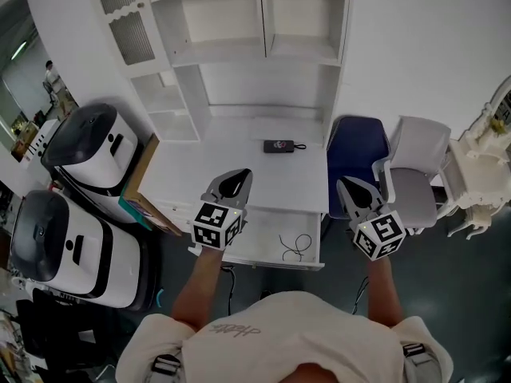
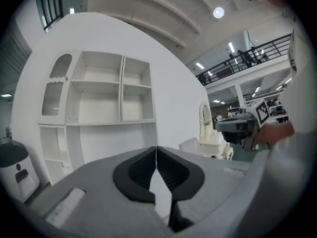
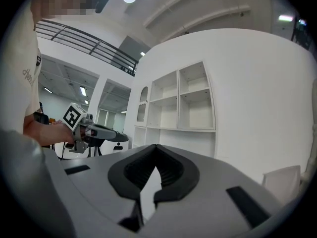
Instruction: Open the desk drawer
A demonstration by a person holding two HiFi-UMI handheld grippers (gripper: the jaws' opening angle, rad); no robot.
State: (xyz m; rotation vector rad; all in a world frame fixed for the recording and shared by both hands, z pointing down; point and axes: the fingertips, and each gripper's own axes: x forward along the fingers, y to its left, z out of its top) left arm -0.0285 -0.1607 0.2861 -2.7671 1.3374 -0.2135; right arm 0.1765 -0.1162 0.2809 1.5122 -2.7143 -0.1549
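The white desk (image 1: 231, 166) has its drawer (image 1: 271, 250) standing pulled out at the front, with a coiled black cable (image 1: 296, 246) lying inside. My left gripper (image 1: 234, 180) hovers over the drawer's left end, jaws shut and holding nothing. My right gripper (image 1: 352, 188) hangs just past the desk's right edge, also shut and empty. In the left gripper view the left gripper (image 2: 156, 151) has its pads pressed together and points at the shelf unit (image 2: 99, 90). The right gripper (image 3: 156, 150) looks the same in the right gripper view.
A small black device (image 1: 279, 145) lies on the desk top. White shelves (image 1: 255, 22) rise behind the desk. A blue chair (image 1: 357, 154) and a grey chair (image 1: 415, 170) stand to the right. Two white-and-black machines (image 1: 88, 146) and a cardboard box (image 1: 140, 182) stand to the left.
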